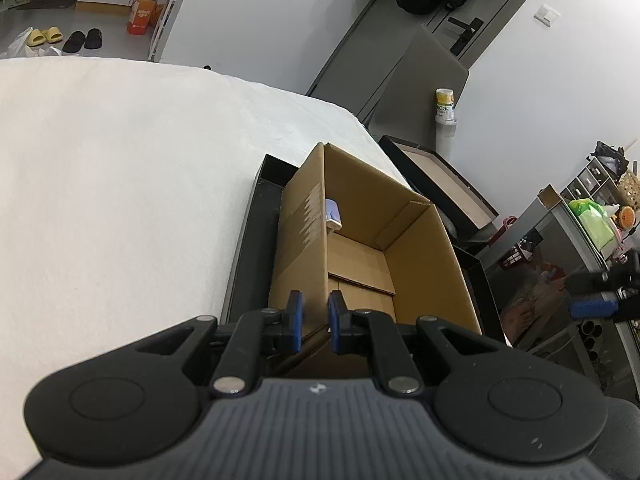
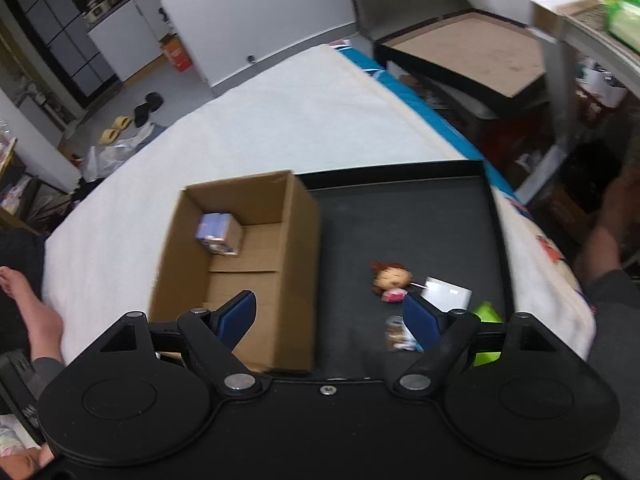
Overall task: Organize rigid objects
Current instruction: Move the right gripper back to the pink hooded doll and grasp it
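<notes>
Left hand-held gripper (image 1: 316, 322): blue pads pinched on the near left wall of the cardboard box (image 1: 360, 240), one pad outside, one inside. Closed on the wall.

Right hand-held gripper (image 2: 328, 320): jaws spread wide, nothing between them. It hangs over the near edge of the black tray (image 2: 400, 216), with its left pad in front of the box.

The box stands open-topped in the left part of the tray; the tray lies on the bed (image 2: 280, 120), which has a white cover. Inside the box, at the far left corner, sits a small purple-and-white box (image 2: 218, 234). The print on it is too blurred to read. In the left wrist view only a sliver of it shows past the box wall.

On the tray floor, right of the box: a small doll (image 2: 390, 280) with brown hair and a pink body, lying down. Just beside it is a white card box (image 2: 446, 294), partly behind the right pad; no text legible. A green item (image 2: 486, 312) is mostly hidden by the gripper linkage; cannot identify it. A small packet (image 2: 396, 332) near the right pad is motion-blurred, with unreadable print.

Legible writing: none certain. A bottle (image 1: 445, 104) with a yellow label stands in the background of the left view; its characters are too small to read reliably.

A bare foot (image 2: 36, 316) shows at the left edge of the right view.
</notes>
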`<state>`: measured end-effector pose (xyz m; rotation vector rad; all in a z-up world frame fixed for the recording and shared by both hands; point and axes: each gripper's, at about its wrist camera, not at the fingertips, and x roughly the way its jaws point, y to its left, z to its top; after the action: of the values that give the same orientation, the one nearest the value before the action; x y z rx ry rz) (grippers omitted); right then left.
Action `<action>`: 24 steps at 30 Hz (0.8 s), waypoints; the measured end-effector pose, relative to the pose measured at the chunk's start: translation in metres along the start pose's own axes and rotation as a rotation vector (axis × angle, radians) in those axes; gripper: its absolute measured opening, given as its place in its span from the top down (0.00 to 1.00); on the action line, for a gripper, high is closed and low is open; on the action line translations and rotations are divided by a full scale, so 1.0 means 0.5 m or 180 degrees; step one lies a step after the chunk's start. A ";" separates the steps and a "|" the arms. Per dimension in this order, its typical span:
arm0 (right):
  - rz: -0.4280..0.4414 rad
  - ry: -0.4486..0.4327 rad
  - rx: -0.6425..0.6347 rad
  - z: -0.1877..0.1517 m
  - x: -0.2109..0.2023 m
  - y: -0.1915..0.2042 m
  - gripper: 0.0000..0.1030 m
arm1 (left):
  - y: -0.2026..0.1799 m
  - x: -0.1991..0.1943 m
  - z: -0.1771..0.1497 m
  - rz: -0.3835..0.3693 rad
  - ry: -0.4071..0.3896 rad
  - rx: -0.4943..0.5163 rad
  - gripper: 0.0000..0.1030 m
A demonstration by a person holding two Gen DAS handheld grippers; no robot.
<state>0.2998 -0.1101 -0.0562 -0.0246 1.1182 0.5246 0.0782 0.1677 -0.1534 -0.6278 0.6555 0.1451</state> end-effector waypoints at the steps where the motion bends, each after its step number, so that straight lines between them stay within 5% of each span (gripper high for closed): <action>1: -0.0021 0.0002 0.0042 -0.006 -0.002 -0.010 0.22 | 0.002 -0.001 -0.001 -0.0006 -0.0004 -0.0005 0.88; 24: -0.0167 0.0386 0.0500 -0.177 0.052 -0.121 0.23 | -0.011 -0.012 0.002 0.0061 -0.0009 0.0084 0.88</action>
<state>0.2581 -0.1777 -0.1329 0.0513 1.2713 0.3913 0.0755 0.1641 -0.1462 -0.5959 0.6599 0.1549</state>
